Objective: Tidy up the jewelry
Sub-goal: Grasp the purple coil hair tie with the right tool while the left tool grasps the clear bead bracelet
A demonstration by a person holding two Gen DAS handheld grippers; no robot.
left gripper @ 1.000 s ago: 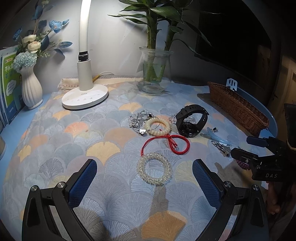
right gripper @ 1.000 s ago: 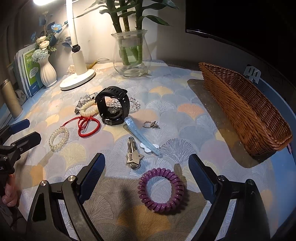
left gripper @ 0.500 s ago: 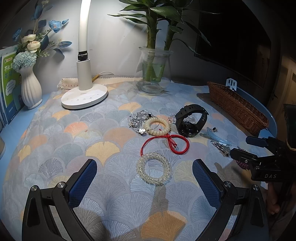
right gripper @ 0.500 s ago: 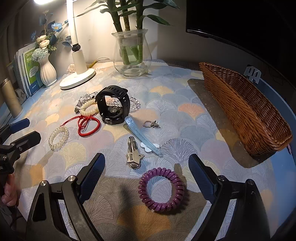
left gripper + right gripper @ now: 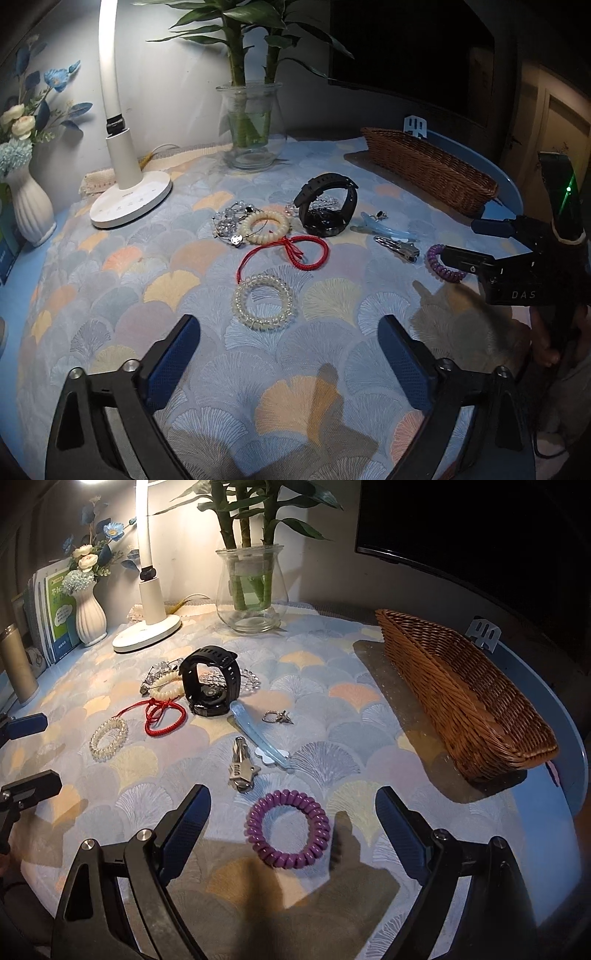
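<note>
The left gripper (image 5: 288,354), jaws wide but just narrowing on nothing, hung just short of the clear bracelet (image 5: 263,301), while the right gripper (image 5: 291,827) gaped around the purple coil (image 5: 288,829).

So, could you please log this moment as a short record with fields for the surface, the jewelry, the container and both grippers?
surface: patterned cloth
jewelry: black watch, red cord, clear bead bracelet, cream coil bracelet, purple coil tie, all loose on the cloth
container: wicker basket, nothing visible inside
left gripper: open, has just been closing slightly, nothing between the pads
right gripper: open, the purple coil tie lies untouched ahead of it
</note>
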